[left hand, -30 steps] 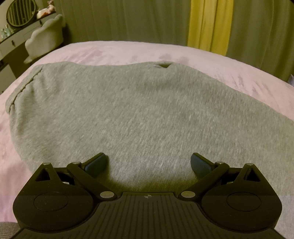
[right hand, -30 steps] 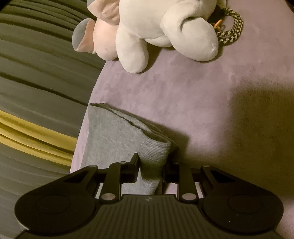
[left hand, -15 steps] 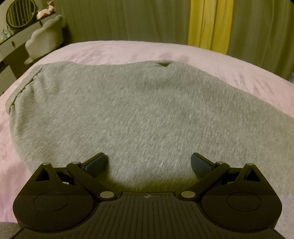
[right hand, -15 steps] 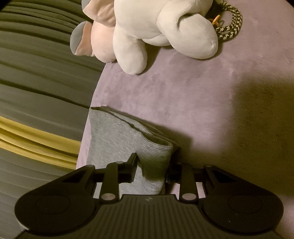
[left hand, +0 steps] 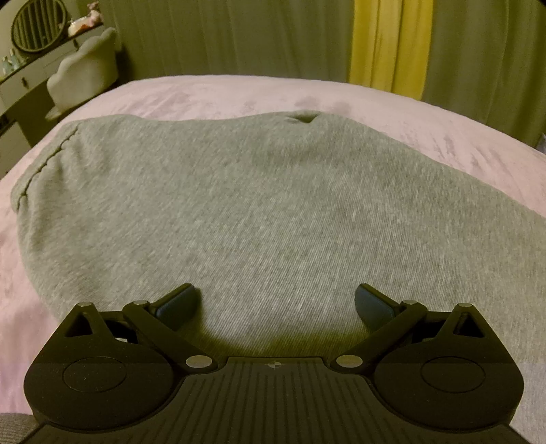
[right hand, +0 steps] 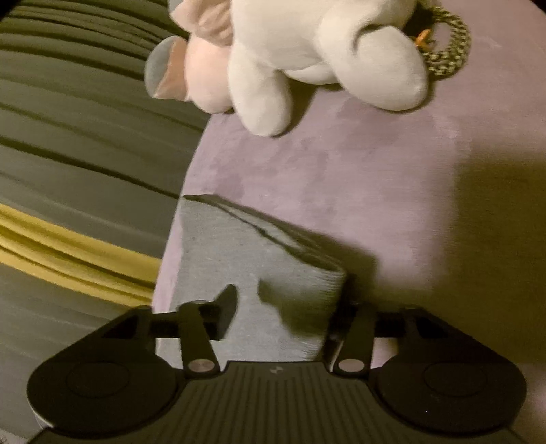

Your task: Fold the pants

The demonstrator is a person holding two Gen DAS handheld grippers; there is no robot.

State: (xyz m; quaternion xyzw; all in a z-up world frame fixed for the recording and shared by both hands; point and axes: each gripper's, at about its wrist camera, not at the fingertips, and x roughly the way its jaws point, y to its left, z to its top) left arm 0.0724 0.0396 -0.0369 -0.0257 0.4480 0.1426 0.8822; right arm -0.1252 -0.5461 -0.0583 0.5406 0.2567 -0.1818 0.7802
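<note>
Pants (right hand: 239, 273) cuff between opening right gripper (right hand: 286, 314) jaws

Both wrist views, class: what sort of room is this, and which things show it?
Most likely a bedroom: a bed with a soft lilac cover, a plush toy lying on it, and a vanity desk with a round mirror beside drawn curtains.

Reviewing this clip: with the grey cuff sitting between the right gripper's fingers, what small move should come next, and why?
Probably back the right gripper straight off the cuff. Its jaws are opening, the left finger already clear of the fabric, and the pants lie flat on the bed under the open left gripper.
</note>
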